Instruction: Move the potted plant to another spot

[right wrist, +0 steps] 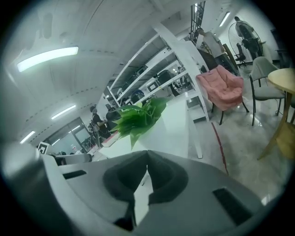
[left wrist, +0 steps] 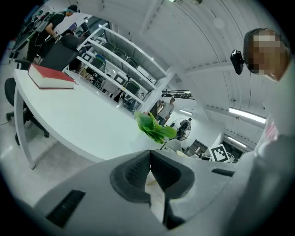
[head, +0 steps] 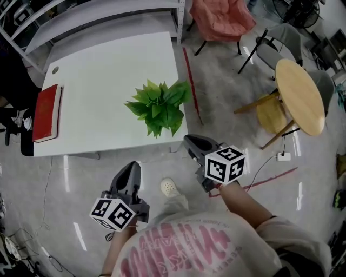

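The potted plant has bushy green leaves that hide its pot; it stands near the front right corner of the white table. Both grippers are held over the floor, short of the table's front edge. My left gripper is shut and holds nothing; it is below and left of the plant. My right gripper is also shut and holds nothing; it is just off the table's corner, close to the plant's right side. The left gripper view shows the plant beyond the shut jaws. The right gripper view shows the plant above the shut jaws.
A red book lies at the table's left edge. A round wooden table, a grey chair and a pink chair stand at the right. A white shelf rack runs behind the table. A red line marks the floor.
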Motion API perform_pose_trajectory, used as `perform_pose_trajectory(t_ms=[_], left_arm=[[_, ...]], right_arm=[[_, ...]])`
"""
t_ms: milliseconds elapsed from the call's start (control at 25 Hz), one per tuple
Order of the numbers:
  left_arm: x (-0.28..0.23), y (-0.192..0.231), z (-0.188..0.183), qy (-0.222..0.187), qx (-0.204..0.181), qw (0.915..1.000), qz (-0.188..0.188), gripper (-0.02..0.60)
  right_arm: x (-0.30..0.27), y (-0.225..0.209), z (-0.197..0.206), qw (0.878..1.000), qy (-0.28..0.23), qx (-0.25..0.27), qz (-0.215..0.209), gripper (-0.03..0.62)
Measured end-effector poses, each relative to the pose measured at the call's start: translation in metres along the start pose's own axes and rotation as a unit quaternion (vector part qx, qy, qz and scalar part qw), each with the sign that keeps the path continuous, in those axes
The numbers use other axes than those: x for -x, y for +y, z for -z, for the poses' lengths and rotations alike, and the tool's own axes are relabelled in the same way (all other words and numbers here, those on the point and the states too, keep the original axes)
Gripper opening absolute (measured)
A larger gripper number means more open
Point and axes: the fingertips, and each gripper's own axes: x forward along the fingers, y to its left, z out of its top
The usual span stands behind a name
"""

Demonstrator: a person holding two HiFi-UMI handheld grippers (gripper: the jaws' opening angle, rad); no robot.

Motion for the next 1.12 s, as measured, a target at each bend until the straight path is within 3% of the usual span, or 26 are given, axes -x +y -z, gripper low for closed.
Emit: perform_pose_trajectory(t_ms=[240,360,480,600,680,920,1120], left_arm=[[-0.027,0.029,-0.014,0.018,0.011,0.9997,0.008,0.003],[-0.037,0.039,-0.021,0.025,0.021,0.9994,0.012,0.003],[-0.041,0.044,-0.032,0.023,0.021,0.9994,0.016,0.003],[-0.039,0.05,-0.039,0.022,0.021,0.9995,0.012,0.003],[-0.035,0.054,-0.042,0.02,0.024,0.9995,0.007,0.003],[-0.015,0.063,-0.054,0.004,0.019,0.9998,-0.006,0.003],[0.002,0.063,-0.072,-0.02,0.014,0.9995,-0.018,0.003]], right_arm=[[-0.028,-0.013,-0.004,1.0,0.01,0.006,0.02,0.006],[-0.039,-0.019,-0.003,0.998,0.031,0.046,0.036,0.01],[-0.049,-0.014,-0.001,0.994,0.057,0.088,0.025,0.229],[-0.062,-0.005,-0.004,0.993,0.06,0.097,0.003,0.446],[-0.07,-0.003,-0.012,0.992,0.045,0.114,0.008,0.49],[-0.093,-0.004,-0.024,0.981,0.02,0.19,0.039,0.537],[-0.102,0.006,-0.031,0.981,0.011,0.192,0.035,0.543]])
